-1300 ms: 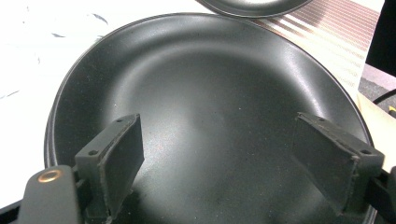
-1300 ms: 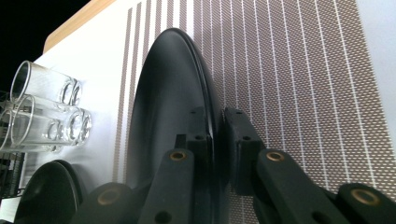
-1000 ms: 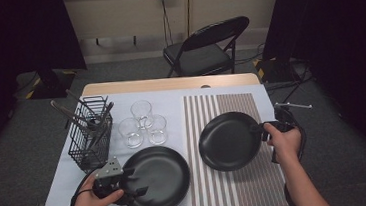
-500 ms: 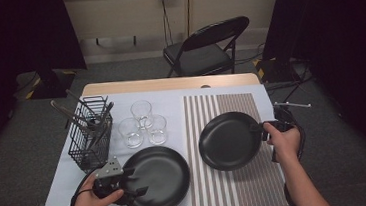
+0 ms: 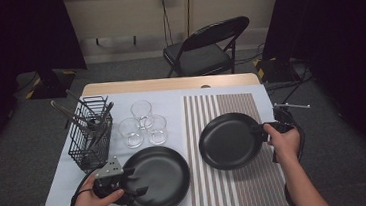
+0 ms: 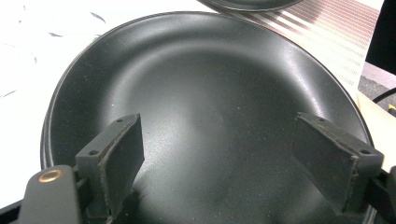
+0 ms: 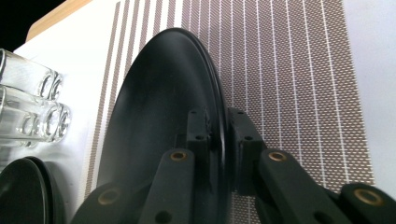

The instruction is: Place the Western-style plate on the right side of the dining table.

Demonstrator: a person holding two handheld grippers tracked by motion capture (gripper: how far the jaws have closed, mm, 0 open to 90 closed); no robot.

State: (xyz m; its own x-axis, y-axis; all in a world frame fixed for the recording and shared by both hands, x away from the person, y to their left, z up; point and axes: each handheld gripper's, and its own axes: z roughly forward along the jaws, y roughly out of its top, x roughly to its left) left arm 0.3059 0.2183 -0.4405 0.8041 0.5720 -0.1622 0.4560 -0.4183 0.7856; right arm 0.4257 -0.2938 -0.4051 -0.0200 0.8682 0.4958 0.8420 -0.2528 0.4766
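Black plate [image 7: 159,126], unmarked, no lettering

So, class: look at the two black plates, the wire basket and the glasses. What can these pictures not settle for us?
- High view: what the utensils in the wire basket are; too small and dark.
- High view: whether the smaller plate clears the striped mat; the plate hides its own underside.
- Left gripper view: the larger plate's near rim, cut off by the bottom edge and the left gripper.
- Right gripper view: the glasses, cut off at the left edge.
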